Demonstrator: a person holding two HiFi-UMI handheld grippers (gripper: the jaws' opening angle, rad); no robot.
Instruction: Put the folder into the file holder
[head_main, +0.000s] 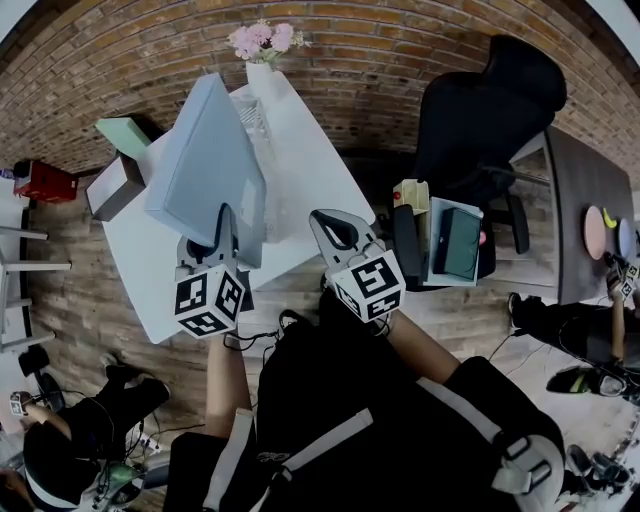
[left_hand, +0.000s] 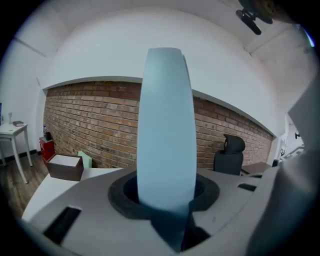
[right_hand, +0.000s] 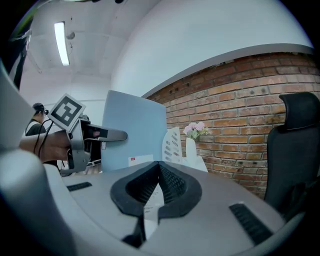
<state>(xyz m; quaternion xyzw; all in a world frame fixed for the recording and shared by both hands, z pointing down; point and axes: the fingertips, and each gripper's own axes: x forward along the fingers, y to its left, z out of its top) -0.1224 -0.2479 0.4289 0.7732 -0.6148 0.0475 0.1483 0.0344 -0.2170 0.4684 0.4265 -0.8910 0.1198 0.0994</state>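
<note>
A light blue folder (head_main: 205, 165) stands tilted above the white table (head_main: 310, 175), and my left gripper (head_main: 227, 217) is shut on its near lower edge. In the left gripper view the folder (left_hand: 166, 125) rises edge-on from between the jaws of the left gripper (left_hand: 167, 202). The white perforated file holder (head_main: 257, 118) stands just behind the folder, partly hidden by it. It shows beside the folder (right_hand: 134, 131) in the right gripper view as the file holder (right_hand: 172, 145). My right gripper (head_main: 320, 218) hovers at the table's near right edge, shut and holding nothing (right_hand: 159, 167).
A white vase of pink flowers (head_main: 263, 50) stands at the table's far end. A brown and white box (head_main: 112, 188) and a pale green item (head_main: 125, 132) lie at its left. A black office chair (head_main: 490, 110) and a loaded cart (head_main: 440, 240) stand to the right.
</note>
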